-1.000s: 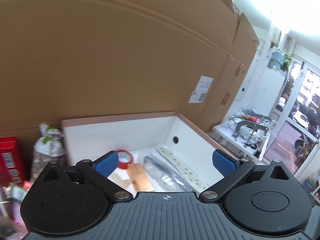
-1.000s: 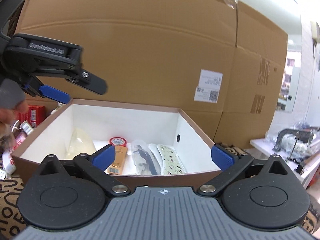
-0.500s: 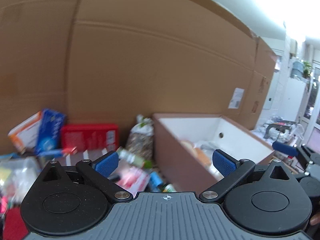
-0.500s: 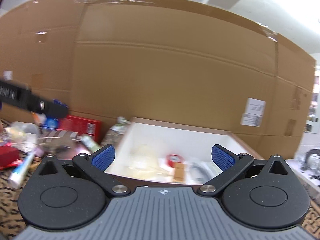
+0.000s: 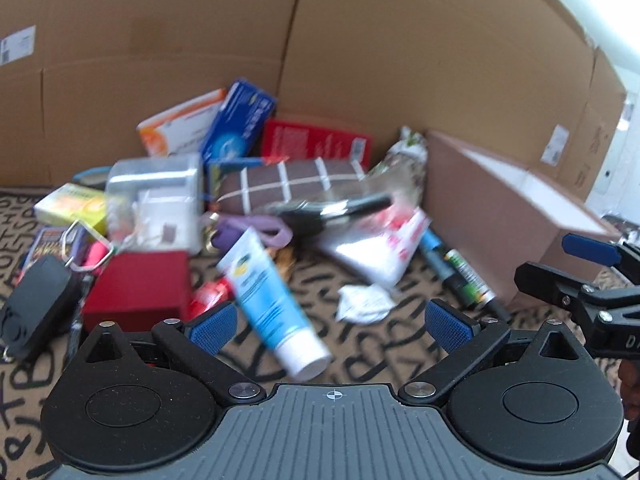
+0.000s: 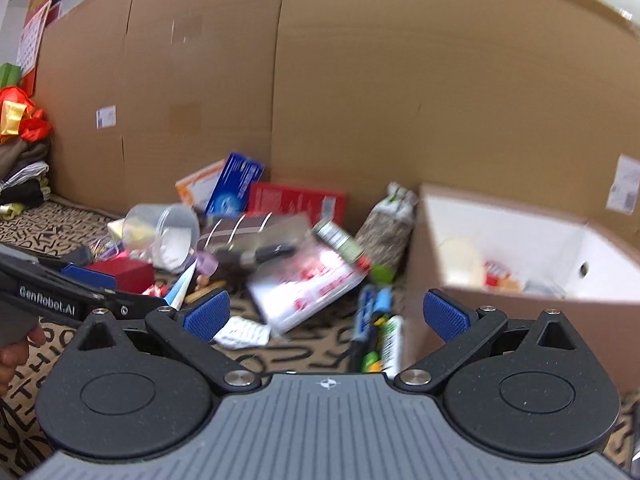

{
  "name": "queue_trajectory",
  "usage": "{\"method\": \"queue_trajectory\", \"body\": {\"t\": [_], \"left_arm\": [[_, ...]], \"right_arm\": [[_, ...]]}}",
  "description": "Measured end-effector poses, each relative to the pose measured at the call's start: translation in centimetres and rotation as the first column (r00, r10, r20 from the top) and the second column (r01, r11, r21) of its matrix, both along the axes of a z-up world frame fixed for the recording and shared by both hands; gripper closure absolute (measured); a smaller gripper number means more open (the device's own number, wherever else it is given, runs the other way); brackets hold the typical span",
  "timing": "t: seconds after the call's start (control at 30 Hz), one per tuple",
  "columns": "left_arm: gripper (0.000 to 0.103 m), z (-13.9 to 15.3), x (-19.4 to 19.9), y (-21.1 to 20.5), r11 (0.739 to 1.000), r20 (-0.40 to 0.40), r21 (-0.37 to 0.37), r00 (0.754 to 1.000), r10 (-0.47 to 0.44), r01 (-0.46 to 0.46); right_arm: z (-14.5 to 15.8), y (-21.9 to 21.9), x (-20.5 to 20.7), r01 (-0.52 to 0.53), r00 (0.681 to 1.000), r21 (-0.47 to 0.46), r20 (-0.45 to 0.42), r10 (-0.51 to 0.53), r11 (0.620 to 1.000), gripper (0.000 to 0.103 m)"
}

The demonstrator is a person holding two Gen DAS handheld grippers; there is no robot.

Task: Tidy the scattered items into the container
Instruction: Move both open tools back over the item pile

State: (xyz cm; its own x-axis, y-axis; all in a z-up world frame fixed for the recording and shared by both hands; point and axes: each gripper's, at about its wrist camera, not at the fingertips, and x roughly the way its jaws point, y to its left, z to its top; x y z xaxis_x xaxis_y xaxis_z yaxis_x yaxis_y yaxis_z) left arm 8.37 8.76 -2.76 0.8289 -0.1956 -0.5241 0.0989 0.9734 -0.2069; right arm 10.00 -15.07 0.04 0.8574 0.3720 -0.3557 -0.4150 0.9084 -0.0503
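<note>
A brown box with a white inside [image 6: 520, 236] stands at the right and holds several items; it also shows in the left wrist view [image 5: 500, 208]. A pile of scattered items lies left of it on the patterned mat. My left gripper [image 5: 332, 322] is open and empty, low over a blue-and-white tube [image 5: 272, 296]. My right gripper [image 6: 326, 314] is open and empty, above a white-and-red packet [image 6: 308, 284] and green-white tubes [image 6: 384, 344] beside the box. Both views are blurred.
The pile holds a red box [image 5: 138, 292], a clear tub [image 5: 160, 196], a brown grid pouch [image 5: 288, 184], a blue carton [image 5: 240, 124] and a black case [image 5: 34, 308]. A tall cardboard wall [image 5: 320, 52] stands behind. Clothes [image 6: 24, 168] lie far left.
Both grippers have swung left, away from the box's inside and down toward the pile on the mat. Both stay open and empty.
</note>
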Motion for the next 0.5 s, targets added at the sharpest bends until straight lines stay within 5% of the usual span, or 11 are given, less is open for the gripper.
{"method": "queue_trajectory", "body": {"t": [0.5], "left_arm": [[0.01, -2.5, 2.3, 2.0, 0.994, -0.059, -0.105, 0.997, -0.045, 0.039]], "right_arm": [[-3.3, 3.2, 2.7, 0.023, 0.994, -0.043, -0.104, -0.027, 0.999, 0.002]]}}
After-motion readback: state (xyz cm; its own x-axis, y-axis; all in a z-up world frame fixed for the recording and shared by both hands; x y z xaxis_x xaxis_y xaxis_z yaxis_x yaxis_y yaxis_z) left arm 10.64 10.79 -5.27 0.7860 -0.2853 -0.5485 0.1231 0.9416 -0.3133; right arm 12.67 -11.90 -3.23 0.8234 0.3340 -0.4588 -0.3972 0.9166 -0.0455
